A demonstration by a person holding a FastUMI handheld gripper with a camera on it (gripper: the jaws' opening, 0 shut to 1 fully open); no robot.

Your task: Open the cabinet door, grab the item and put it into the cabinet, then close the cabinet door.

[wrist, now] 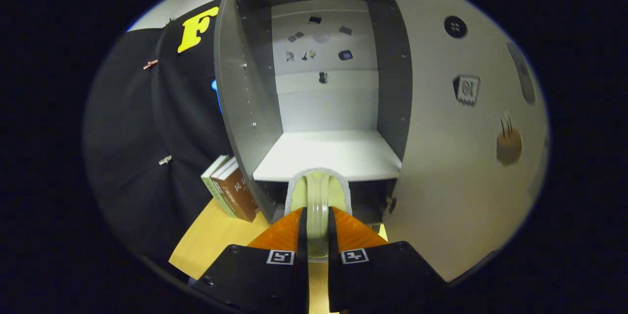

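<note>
Gripper view: gripper (317, 216) clamped narrow on the item (318, 195), a pale green plate-like thing held edge-on between both fingers, whitish fuzzy rim showing at its far end. Cabinet (245, 108) straight ahead, door (456, 157) swung open to the right. Item's far edge sits just short of the shelf (326, 154) lip. My read: carry-in step. Keep the item level, clear the lip, go deep along the shelf's middle before releasing, away from both side walls. Books (229, 191) stand left of the cabinet on the wooden surface (211, 240); spine print too small to read. Door stickers not legible either.
</note>
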